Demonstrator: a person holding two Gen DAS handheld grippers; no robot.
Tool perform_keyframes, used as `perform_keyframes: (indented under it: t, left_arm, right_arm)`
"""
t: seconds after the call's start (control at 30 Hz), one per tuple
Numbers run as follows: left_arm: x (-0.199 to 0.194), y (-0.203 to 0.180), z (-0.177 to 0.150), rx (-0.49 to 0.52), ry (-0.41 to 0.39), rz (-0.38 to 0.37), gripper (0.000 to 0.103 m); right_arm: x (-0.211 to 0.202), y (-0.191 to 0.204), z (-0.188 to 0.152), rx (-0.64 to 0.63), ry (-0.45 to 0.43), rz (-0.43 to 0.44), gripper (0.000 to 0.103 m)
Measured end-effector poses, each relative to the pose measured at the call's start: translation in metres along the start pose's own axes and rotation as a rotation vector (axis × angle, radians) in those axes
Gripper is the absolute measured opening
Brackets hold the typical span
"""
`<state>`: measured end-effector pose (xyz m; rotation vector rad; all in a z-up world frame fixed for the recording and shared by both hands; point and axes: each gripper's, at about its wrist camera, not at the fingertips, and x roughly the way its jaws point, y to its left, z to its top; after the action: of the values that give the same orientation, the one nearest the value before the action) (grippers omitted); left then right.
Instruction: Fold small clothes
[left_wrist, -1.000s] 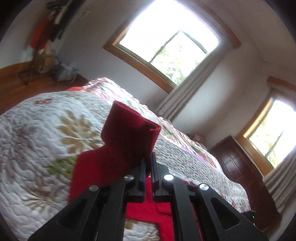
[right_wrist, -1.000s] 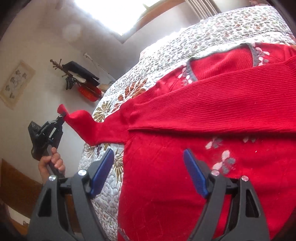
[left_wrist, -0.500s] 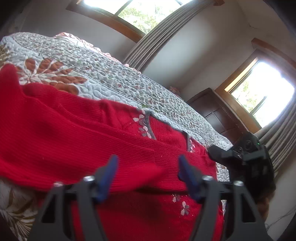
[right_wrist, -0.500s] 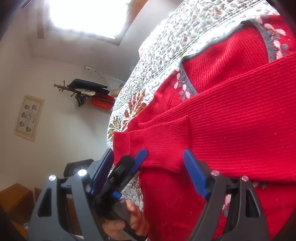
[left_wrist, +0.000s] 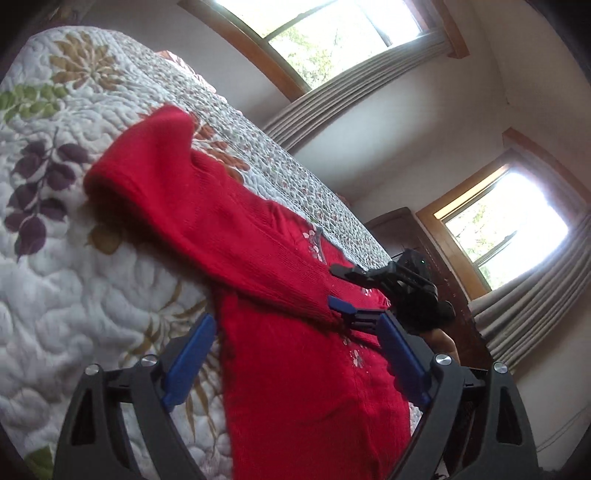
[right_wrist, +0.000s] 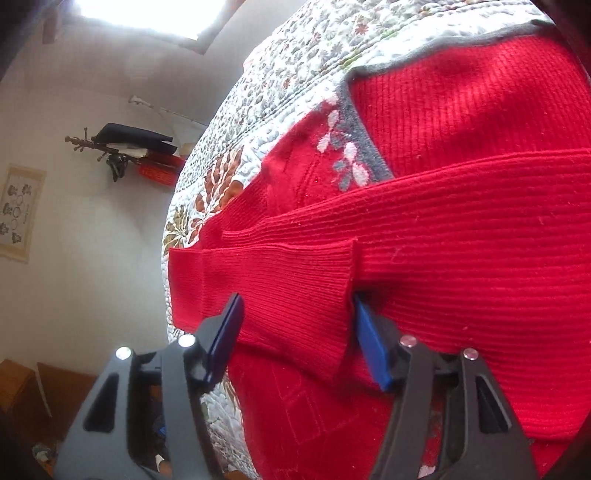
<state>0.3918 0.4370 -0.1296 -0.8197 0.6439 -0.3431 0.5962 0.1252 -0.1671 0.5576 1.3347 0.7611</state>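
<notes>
— Grippers?
— My left gripper (left_wrist: 295, 354) is spread wide, empty, over the sweater (left_wrist: 303, 387). Right gripper (right_wrist: 295, 332) also apart, straddling the folded sleeve's cuff (right_wrist: 295, 295).
— Sweater?
— Flat on the quilt (left_wrist: 74, 258), sleeves across the chest.

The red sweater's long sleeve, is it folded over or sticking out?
Folded over. The red knitted sweater's sleeve lies across the sweater's front, its ribbed cuff resting on the other sleeve, on the flowered quilt.

A red knit sweater (right_wrist: 461, 229) with a grey neckline and pale flower embroidery lies flat on the quilted bed (left_wrist: 74, 258), both ribbed sleeves folded across its chest.
</notes>
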Motion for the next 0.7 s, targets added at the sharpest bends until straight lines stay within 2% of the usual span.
perform_keyframes:
  t: [0.07, 0.1, 0.13, 0.3, 0.47, 0.7]
  left_arm:
    - [-0.009, 0.004, -0.008, -0.019, -0.005, -0.002, 0.089]
    - [-0.012, 0.006, -0.010, -0.025, -0.001, -0.006, 0.089]
    - [-0.014, 0.008, -0.012, -0.027, 0.007, -0.003, 0.089]
    - [-0.023, 0.015, -0.019, -0.056, 0.015, 0.022, 0.089]
    - [-0.035, 0.015, -0.027, -0.062, 0.023, 0.034, 0.089]
    - [-0.042, 0.003, -0.033, -0.042, 0.031, 0.078, 0.089]
  right_arm:
    - [0.004, 0.004, 0.005, -0.014, 0.009, -0.018, 0.036]
    - [0.002, 0.005, 0.005, -0.022, 0.011, -0.019, 0.020]
    - [0.000, 0.007, 0.005, -0.030, 0.008, -0.024, 0.008]
    - [-0.018, 0.026, 0.012, -0.078, -0.031, -0.064, 0.004]
    - [-0.063, 0.041, 0.028, -0.102, -0.114, -0.090, 0.004]
    - [-0.152, 0.005, 0.037, -0.049, -0.229, -0.146, 0.004]
